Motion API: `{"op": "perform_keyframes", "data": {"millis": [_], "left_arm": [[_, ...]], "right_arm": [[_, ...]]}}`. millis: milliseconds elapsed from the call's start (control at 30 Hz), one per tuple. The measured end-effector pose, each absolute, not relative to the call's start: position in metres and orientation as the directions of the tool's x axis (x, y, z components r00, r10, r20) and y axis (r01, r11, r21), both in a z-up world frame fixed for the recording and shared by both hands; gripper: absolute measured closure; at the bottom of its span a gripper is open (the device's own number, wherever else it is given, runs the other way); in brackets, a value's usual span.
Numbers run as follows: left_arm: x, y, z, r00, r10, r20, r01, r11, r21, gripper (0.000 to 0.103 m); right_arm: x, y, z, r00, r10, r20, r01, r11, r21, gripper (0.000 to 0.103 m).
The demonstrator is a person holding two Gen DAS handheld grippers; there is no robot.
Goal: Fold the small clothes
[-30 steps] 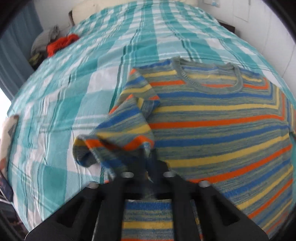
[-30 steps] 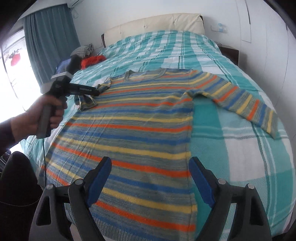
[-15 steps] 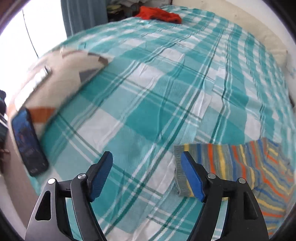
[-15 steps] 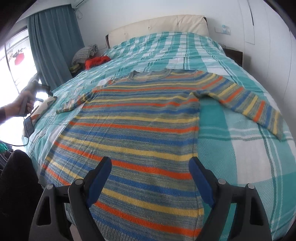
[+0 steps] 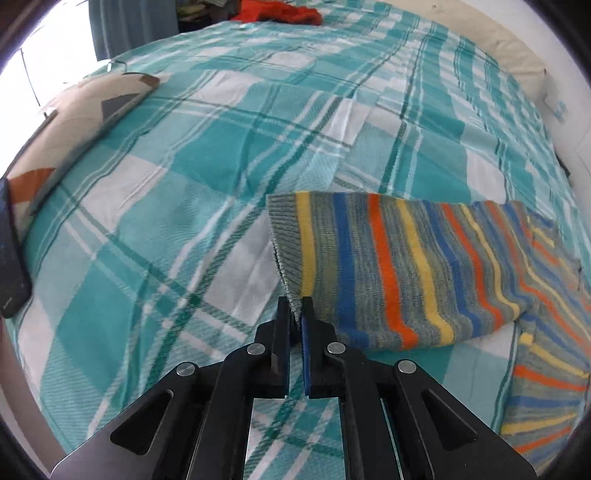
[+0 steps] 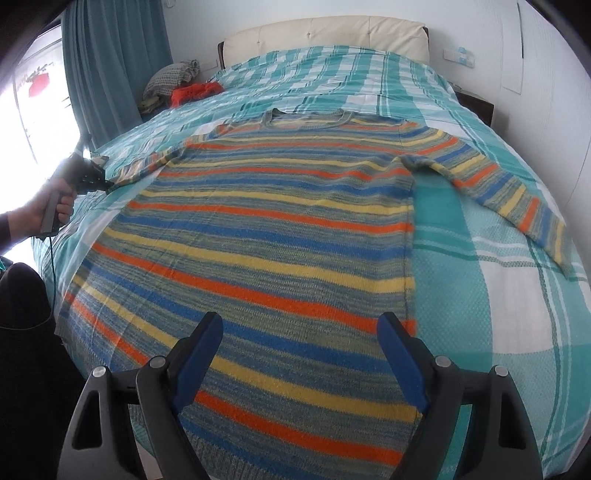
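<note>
The right gripper (image 6: pixel 299 354) hangs spread over the striped knit sweater (image 6: pixel 266 236) flat on the teal plaid bedspread (image 6: pixel 480 295). Only the left wrist view shows the left gripper (image 5: pixel 296 314) pinching the grey ribbed sleeve cuff (image 5: pixel 286 236).

The left wrist view looks down, close over the bed's (image 5: pixel 221 177) side edge; the right (from the foot) faces the headboard (image 6: pixel 325 35). Both share the striped sweater's sleeve (image 5: pixel 388 266).

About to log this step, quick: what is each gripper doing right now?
Left gripper: closed on the sweater's sleeve cuff.
Right gripper: fingers open, holding nothing, above the sweater.
</note>
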State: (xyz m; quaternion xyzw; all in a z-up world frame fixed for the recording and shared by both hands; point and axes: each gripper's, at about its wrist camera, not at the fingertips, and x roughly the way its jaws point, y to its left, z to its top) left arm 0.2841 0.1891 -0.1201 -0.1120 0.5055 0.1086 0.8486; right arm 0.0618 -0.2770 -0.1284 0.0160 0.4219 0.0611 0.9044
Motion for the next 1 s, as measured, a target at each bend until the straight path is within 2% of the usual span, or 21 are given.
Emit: {"op": "perform_keyframes", "data": {"millis": [100,267,367,433,533,633,767,933,967,1000], "left_arm": [[0.284,0.204,-0.132,0.436,0.072,-0.897,-0.336,0.938,-0.088,0.1],[0.283,0.181,-0.138,0.427,0.176,-0.887,-0.302,0.952,0.043,0.099],[0.27,0.182,-0.129,0.446,0.172,-0.878,-0.317,0.948,0.025,0.078],[0.251,0.177,-0.116,0.471,0.17,-0.865,-0.307,0.952,0.019,0.04],[0.21,0.156,-0.093,0.569,0.103,-0.816,-0.225,0.974,-0.035,0.019],[0.177,0.124,-0.086,0.604,0.0,-0.797,-0.1,0.992,-0.075,0.013],[0.163,0.087,-0.098,0.597,-0.031,-0.801,0.01,0.999,-0.032,0.011],[0.171,0.081,-0.132,0.55,0.003,-0.835,-0.012,1.0,-0.004,0.011],[0.17,0.083,-0.14,0.535,0.002,-0.845,-0.013,1.0,-0.006,0.01],[0.168,0.084,-0.145,0.526,-0.002,-0.85,-0.013,1.0,-0.011,0.004]], "right_arm": [[0.064,-0.284,-0.128,0.645,0.114,-0.755,-0.074,0.993,0.087,0.018],[0.069,-0.294,-0.132,0.626,0.12,-0.77,-0.041,0.992,0.121,0.018],[0.066,-0.301,-0.129,0.634,0.101,-0.766,-0.018,0.993,0.116,0.018],[0.063,-0.308,-0.122,0.657,0.068,-0.751,0.017,0.994,0.104,0.018],[0.058,-0.326,-0.11,0.691,-0.015,-0.723,0.103,0.992,0.078,0.018],[0.055,-0.343,-0.105,0.694,-0.105,-0.713,0.193,0.98,0.043,0.014],[0.058,-0.368,-0.102,0.671,-0.207,-0.712,0.299,0.954,0.004,0.014],[0.06,-0.398,-0.111,0.633,-0.254,-0.732,0.371,0.929,-0.001,0.014],[0.059,-0.402,-0.119,0.613,-0.243,-0.752,0.381,0.925,0.011,0.014],[0.058,-0.406,-0.128,0.589,-0.226,-0.776,0.394,0.919,0.031,0.014]]}}
